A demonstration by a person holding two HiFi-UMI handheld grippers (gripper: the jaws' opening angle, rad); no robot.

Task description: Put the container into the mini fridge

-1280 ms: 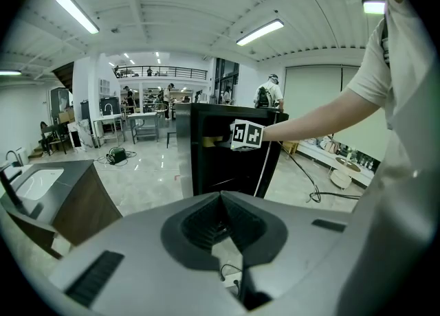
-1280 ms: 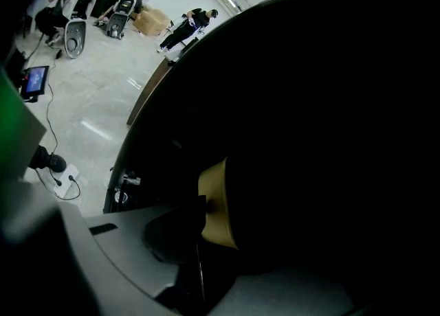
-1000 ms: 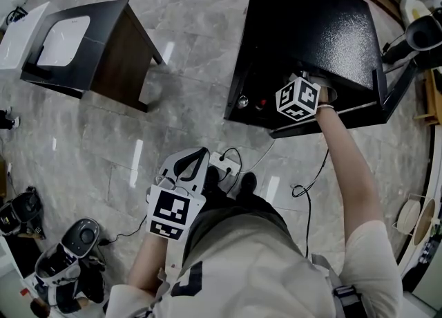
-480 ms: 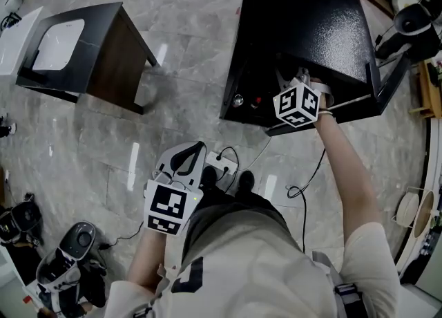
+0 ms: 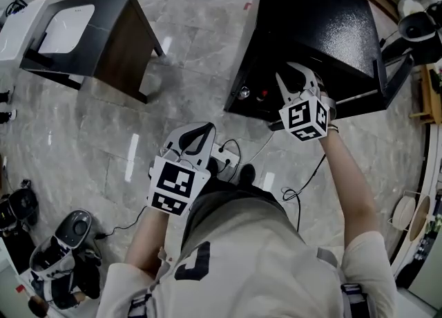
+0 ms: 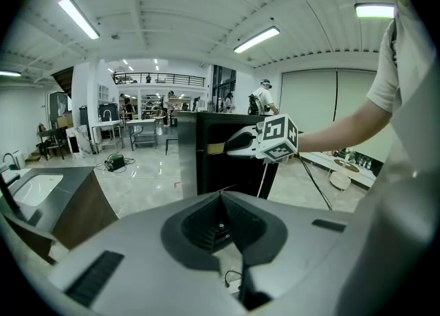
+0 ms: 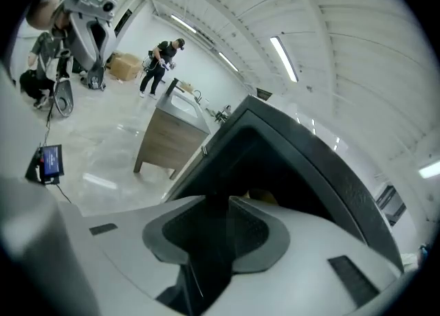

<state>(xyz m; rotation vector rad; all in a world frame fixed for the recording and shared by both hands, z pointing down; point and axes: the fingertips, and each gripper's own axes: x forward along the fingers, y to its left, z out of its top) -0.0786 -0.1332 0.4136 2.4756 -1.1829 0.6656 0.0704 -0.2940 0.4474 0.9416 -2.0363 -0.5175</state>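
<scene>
The black mini fridge (image 5: 311,19) stands on the floor at the upper right, its opening facing me. My right gripper (image 5: 293,73) hovers just outside that opening with its jaws a little apart and nothing between them. In the right gripper view the right gripper (image 7: 220,199) points into the dark fridge (image 7: 289,163). A small tan patch (image 7: 265,198) shows inside; I cannot tell whether it is the container. My left gripper (image 5: 200,133) hangs shut and empty near my waist. In the left gripper view the left gripper (image 6: 221,194) faces the fridge (image 6: 206,163) and the right gripper (image 6: 237,144).
A dark wooden side table (image 5: 114,40) with a white basin (image 5: 65,27) stands at the upper left. A power strip (image 5: 224,163) with cables lies on the floor by my feet. Equipment (image 5: 65,244) sits at the lower left, and a black stand (image 5: 397,68) stands beside the fridge.
My right gripper has pulled back out of the fridge opening towards me and now holds nothing. The left gripper has hardly moved.
</scene>
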